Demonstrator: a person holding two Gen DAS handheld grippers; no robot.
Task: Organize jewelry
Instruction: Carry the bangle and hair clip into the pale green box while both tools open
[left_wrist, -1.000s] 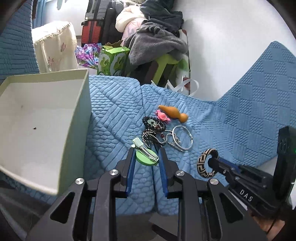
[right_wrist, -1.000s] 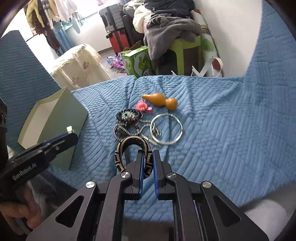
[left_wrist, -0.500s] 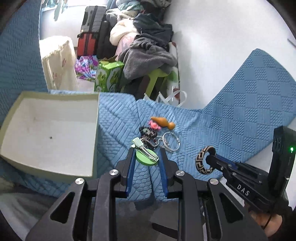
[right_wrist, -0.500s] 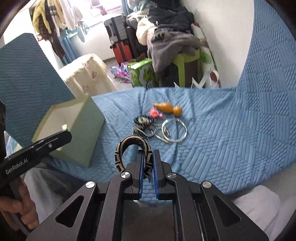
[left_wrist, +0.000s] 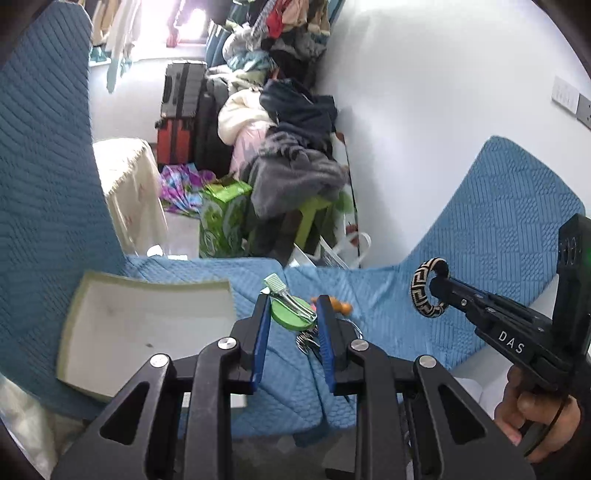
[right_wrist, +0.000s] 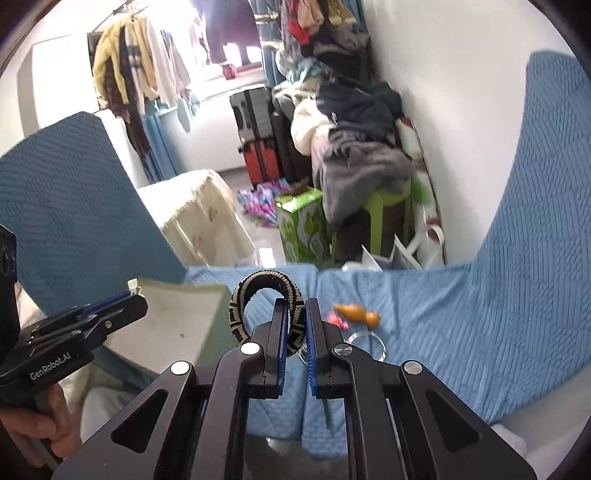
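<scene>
My left gripper (left_wrist: 291, 308) is shut on a green hair clip (left_wrist: 290, 314) with a metal clasp, held above the blue quilted surface. My right gripper (right_wrist: 295, 314) is shut on a black-and-cream patterned bangle (right_wrist: 258, 295); the bangle also shows in the left wrist view (left_wrist: 424, 288) at the right. An open pale green box (left_wrist: 147, 325) with a white inside lies at the left; it also shows in the right wrist view (right_wrist: 181, 321). An orange gourd charm (right_wrist: 356, 314), a pink flower piece (right_wrist: 336, 319) and a silver ring bracelet (right_wrist: 365, 341) lie on the quilt beyond.
The blue quilted cover (left_wrist: 480, 251) rises at both sides. Beyond its far edge are a green carton (left_wrist: 221, 221), a green stool piled with clothes (left_wrist: 295, 177), suitcases (left_wrist: 181, 110) and a cream-covered stand (left_wrist: 129, 192). A white wall (left_wrist: 443, 92) is at the right.
Both grippers have risen and drawn back from the jewelry pile, each keeping its piece. The box and the pile now look smaller and lower in both views.
</scene>
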